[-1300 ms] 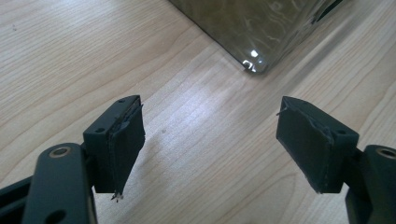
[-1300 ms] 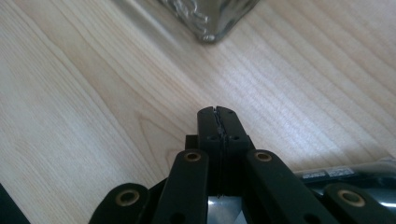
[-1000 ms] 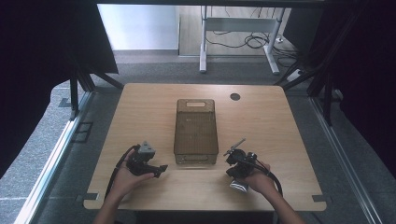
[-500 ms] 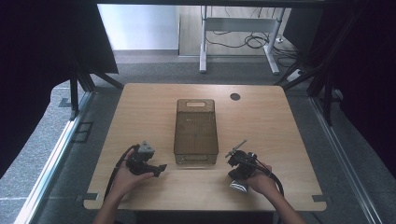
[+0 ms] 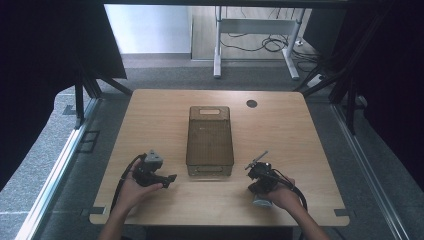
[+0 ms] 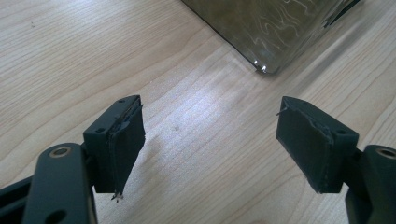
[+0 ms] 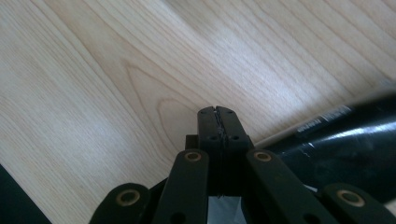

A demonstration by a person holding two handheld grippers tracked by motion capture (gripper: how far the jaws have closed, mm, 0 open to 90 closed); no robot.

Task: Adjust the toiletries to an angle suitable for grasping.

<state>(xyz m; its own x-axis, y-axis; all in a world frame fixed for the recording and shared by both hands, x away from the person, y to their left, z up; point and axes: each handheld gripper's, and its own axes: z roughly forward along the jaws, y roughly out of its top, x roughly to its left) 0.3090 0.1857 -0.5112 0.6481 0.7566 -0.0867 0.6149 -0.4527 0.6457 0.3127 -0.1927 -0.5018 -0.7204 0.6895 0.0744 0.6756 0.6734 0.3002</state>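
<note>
A smoky, translucent bin point(image 5: 210, 141) stands lengthwise in the middle of the wooden table point(image 5: 150, 115), and everything else is placed around it. From the high view, the left gripper point(image 5: 170, 178) sits near the bin's near-left corner, held in the person's left hand point(image 5: 131, 188), a grey three-cornered plate on top and its cable looping back toward the wrist. The right gripper point(image 5: 256, 161) is near the bin's near-right corner, in the right hand point(image 5: 280, 196), its cable curving off to the side. A small dark round hole point(image 5: 251, 103) lies beyond the bin's far-right corner.

The high view is too coarse to show how the jaws stand; the gripper views settle it. In the left gripper view, the left gripper point(image 6: 210, 140) has its jaws spread wide over bare wood, with the bin's glossy corner point(image 6: 266, 32) just ahead of them and apart from both pads. In the right gripper view, the right gripper point(image 7: 218, 117) has its pads pressed flat together with nothing between them, pointing at bare tabletop. A shiny black cable point(image 7: 345, 140) with small white print crosses beside it, a detail the high view cannot resolve.
</note>
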